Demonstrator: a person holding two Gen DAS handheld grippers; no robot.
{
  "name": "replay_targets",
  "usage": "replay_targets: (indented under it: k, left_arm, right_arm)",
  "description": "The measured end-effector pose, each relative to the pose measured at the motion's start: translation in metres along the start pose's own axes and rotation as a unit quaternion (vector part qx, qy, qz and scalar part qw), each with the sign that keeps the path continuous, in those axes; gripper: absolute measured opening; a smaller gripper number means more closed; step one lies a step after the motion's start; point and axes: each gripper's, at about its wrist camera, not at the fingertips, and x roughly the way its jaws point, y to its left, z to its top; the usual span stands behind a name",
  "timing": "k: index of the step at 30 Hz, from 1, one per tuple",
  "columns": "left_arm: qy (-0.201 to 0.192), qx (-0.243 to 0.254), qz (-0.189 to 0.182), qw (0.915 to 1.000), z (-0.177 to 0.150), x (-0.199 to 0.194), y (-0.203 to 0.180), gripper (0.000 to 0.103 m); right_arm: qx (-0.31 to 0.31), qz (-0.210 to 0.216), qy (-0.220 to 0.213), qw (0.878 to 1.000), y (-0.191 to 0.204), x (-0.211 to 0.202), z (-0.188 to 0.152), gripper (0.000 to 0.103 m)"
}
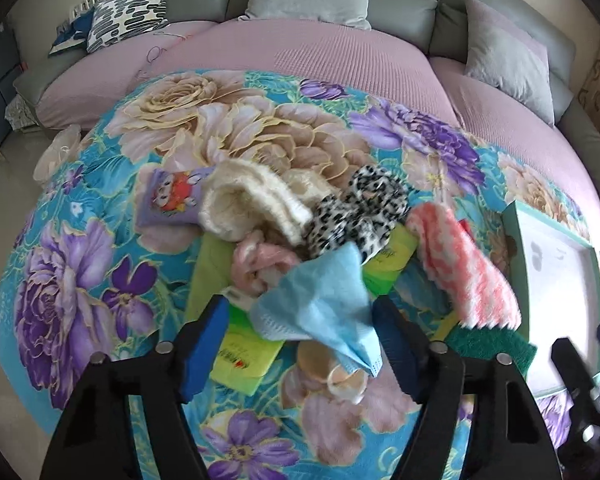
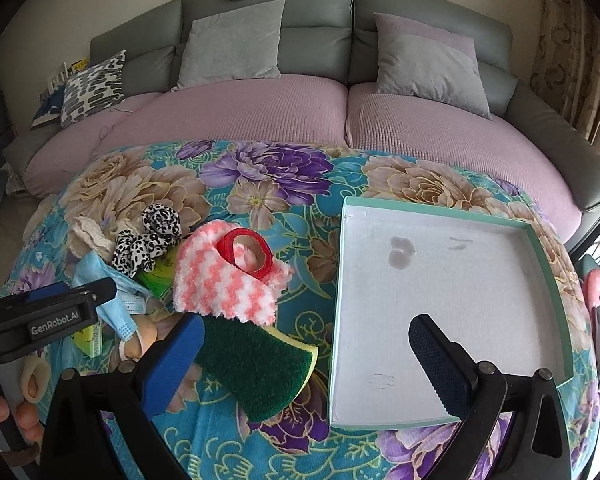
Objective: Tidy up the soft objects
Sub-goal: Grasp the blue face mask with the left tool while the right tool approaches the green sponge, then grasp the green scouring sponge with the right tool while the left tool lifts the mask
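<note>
In the left wrist view my left gripper (image 1: 300,332) hangs over a heap of soft things on the floral cloth (image 1: 100,264). A light blue face mask (image 1: 324,312) lies between its blue pads, and a gap shows at the left pad, so the jaws stand open. Around it lie a cream fluffy sock (image 1: 240,208), leopard scrunchies (image 1: 356,216), a pink scrunchie (image 1: 260,264) and a pink-white fuzzy cloth (image 1: 464,272). My right gripper (image 2: 306,360) is open above the green sponge (image 2: 256,368) and the near left rim of the white tray (image 2: 460,280), holding nothing.
A red tape roll (image 2: 244,252) rests on the pink-white cloth (image 2: 228,284). Green tissue packets (image 1: 248,356) and round puffs (image 1: 340,376) lie under the heap. A grey sofa with cushions (image 2: 232,44) stands behind the table. A person's fingers (image 2: 4,416) show at the lower left.
</note>
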Motion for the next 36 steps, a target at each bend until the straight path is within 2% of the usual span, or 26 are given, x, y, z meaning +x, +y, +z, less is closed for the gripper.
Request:
replay_targets:
  k: [3,11,15,22,27,33,35,36]
  left_arm:
    - [0.001,0.0,-0.006,1.0,0.005,0.003,-0.007,0.055]
    - [0.005,-0.014,-0.018,0.9997,0.002,0.014,-0.007,0.036]
    - [0.0,-0.021,-0.022,0.9995,0.002,0.015,-0.003,0.031]
    - [-0.016,-0.011,-0.023,0.9995,-0.001,0.003,0.0,0.029]
    - [-0.033,-0.008,-0.022,0.9992,-0.003,-0.01,0.002,0.029]
    - [-0.044,-0.011,-0.02,0.9988,-0.003,-0.018,0.007,0.029]
    - [-0.043,-0.013,-0.018,0.9988,-0.003,-0.018,0.009,0.029]
    - [-0.043,-0.014,-0.016,0.9988,-0.003,-0.018,0.01,0.029]
  right_arm:
    - [-0.002,0.005,0.01,1.0,0.001,0.008,-0.006,0.103]
    - [-0.037,0.018,0.034,0.999,0.013,0.024,-0.022,0.103]
    - [-0.06,0.024,0.037,0.997,0.023,0.029,-0.025,0.103]
    - [-0.116,0.026,0.045,0.992,0.042,0.04,-0.034,0.103]
    - [-0.175,-0.001,0.042,0.984,0.059,0.047,-0.042,0.103]
    - [-0.21,-0.04,0.035,0.976,0.068,0.055,-0.046,0.103]
    - [-0.211,-0.042,0.038,0.976,0.067,0.058,-0.046,0.101]
    - [-0.21,-0.038,0.039,0.976,0.066,0.058,-0.046,0.094]
